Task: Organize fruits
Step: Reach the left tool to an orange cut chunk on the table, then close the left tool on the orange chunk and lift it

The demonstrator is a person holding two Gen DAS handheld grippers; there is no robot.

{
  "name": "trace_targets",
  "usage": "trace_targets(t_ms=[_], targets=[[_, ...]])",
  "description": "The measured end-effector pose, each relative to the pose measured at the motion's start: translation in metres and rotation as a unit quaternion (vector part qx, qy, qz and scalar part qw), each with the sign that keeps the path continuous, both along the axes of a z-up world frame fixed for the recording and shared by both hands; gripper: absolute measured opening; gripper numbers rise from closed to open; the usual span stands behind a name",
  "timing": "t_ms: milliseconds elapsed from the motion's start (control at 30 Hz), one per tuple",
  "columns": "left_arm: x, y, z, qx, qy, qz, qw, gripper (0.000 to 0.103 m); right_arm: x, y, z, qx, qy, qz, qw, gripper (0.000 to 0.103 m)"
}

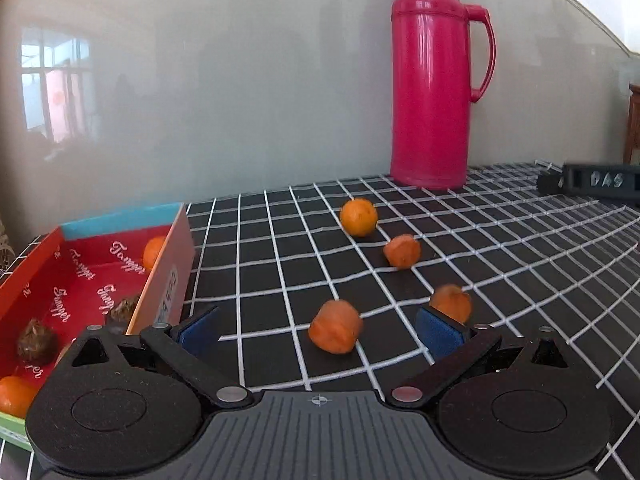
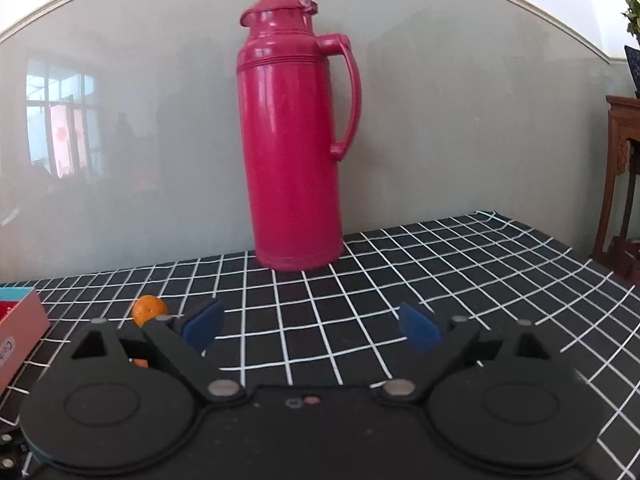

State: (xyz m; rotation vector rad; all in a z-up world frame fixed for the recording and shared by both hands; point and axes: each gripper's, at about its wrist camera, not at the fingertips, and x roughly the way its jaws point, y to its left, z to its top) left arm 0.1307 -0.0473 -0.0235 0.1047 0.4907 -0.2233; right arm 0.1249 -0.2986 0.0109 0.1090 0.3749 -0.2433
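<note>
1. Partly done: red box at the worktop's left holds some oranges and, seemingly, dark fruits;
2. Four oranges remain loose;
3. Left tongs and right tongs gape, empty.

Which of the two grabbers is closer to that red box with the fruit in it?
Left. The left gripper hangs right beside the red box; the right gripper sits farther off, with only the box's corner at its view's left edge.

- A home, by the look of it: a pink thermos jug stands on the counter under a black checked cloth.
- Right of the jug, carved dark wooden furniture.
- Behind it, a glossy wall panel reflecting a window.
</note>
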Motion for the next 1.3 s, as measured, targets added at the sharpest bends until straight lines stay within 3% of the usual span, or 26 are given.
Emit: trace_targets(t_ms=[67, 100, 167, 400, 567, 700, 1300], targets=[[0.004, -0.003, -0.002, -0.001, 0.010, 0.009, 0.9999, 0.087, 0.000, -0.001, 0.000, 0.002, -0.013, 0.002, 1.000, 0.094], [0.007, -0.004, -0.004, -0.001, 0.020, 0.010, 0.9998, 0.073, 0.002, 0.000, -0.001, 0.002, -0.011, 0.002, 1.000, 0.094], [0.012, -0.006, -0.010, 0.002, 0.038, 0.016, 0.9991, 0.071, 0.006, 0.001, -0.004, 0.001, -0.002, 0.007, 1.000, 0.094], [0.015, -0.019, -0.017, 0.005, 0.043, 0.032, 0.9985, 0.071, 0.013, 0.004, -0.008, -0.006, 0.003, 0.017, 1.000, 0.094], [0.020, -0.022, -0.017, 0.002, 0.053, 0.033, 0.9981, 0.058, 0.011, 0.002, -0.009, -0.010, 0.003, 0.019, 1.000, 0.094], [0.024, -0.022, -0.019, 0.003, 0.060, 0.040, 0.9974, 0.036, 0.011, -0.003, -0.010, -0.008, 0.004, 0.011, 1.000, 0.094], [0.006, -0.013, 0.001, -0.004, 0.037, 0.030, 0.9989, 0.036, 0.010, 0.000, -0.007, -0.011, 0.007, 0.009, 1.000, 0.094]])
